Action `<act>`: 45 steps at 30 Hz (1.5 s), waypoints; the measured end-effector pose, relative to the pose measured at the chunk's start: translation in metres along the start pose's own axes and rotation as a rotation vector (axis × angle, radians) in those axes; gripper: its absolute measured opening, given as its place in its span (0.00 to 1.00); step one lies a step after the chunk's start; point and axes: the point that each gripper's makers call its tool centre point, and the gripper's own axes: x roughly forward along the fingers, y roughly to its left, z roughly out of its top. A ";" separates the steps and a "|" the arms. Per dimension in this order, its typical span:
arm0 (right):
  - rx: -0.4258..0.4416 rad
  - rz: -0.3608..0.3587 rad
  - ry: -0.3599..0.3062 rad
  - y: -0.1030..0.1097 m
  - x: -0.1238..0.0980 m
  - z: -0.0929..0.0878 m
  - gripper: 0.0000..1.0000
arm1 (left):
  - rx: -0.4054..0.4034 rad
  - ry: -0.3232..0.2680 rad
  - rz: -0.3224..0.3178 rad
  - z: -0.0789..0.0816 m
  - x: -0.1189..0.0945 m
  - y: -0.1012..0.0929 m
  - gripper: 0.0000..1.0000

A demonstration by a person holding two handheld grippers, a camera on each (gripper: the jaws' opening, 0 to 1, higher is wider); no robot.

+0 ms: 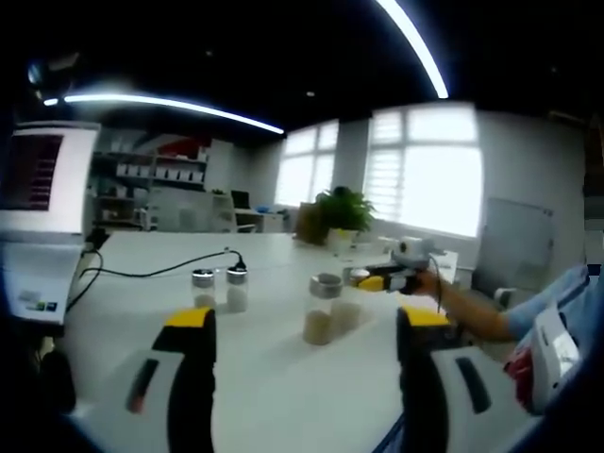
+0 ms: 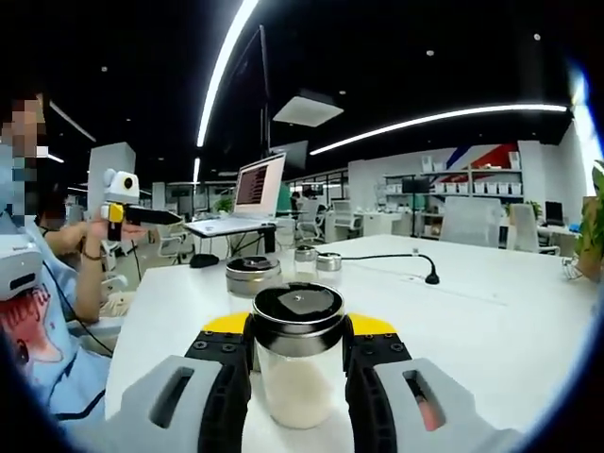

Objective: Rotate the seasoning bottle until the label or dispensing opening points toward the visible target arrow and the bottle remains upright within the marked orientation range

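Observation:
My right gripper (image 2: 297, 332) is shut on a clear seasoning bottle (image 2: 294, 377) with pale powder and a dark metal lid, standing upright on the white table (image 2: 491, 321). A second jar (image 2: 251, 276) stands just behind it. In the left gripper view the held bottle (image 1: 350, 308) sits beside that other jar (image 1: 321, 313), with the right gripper (image 1: 379, 281) reaching in from the right in a person's hand. My left gripper (image 1: 308, 321) is open, held above the table short of the jars; it also shows at far left (image 2: 127, 215).
Two small shakers (image 1: 219, 286) (image 2: 316, 260) stand farther along the table near a black cable (image 2: 396, 257). An open laptop (image 2: 247, 196) sits at the far end, a monitor (image 1: 38, 179) at one side, a potted plant (image 1: 342, 212) near the window.

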 end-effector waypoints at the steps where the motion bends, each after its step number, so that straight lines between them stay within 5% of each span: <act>1: 0.012 0.013 -0.016 -0.001 0.000 0.000 0.36 | 0.000 0.001 0.001 0.000 0.000 0.000 0.83; 29: 0.050 0.127 -0.018 -0.001 0.001 -0.001 0.38 | -0.002 0.017 0.004 -0.002 0.002 0.002 0.82; 36: 0.110 0.008 -0.020 -0.009 -0.007 0.005 0.70 | -0.006 0.017 0.009 -0.003 0.002 0.002 0.82; 42: 0.080 -0.171 0.044 -0.012 -0.018 -0.001 0.72 | -0.008 0.018 0.007 -0.003 0.002 0.001 0.82; 45: -0.008 -0.251 0.052 -0.006 -0.020 0.002 0.73 | -0.007 0.018 0.008 -0.003 0.002 0.001 0.82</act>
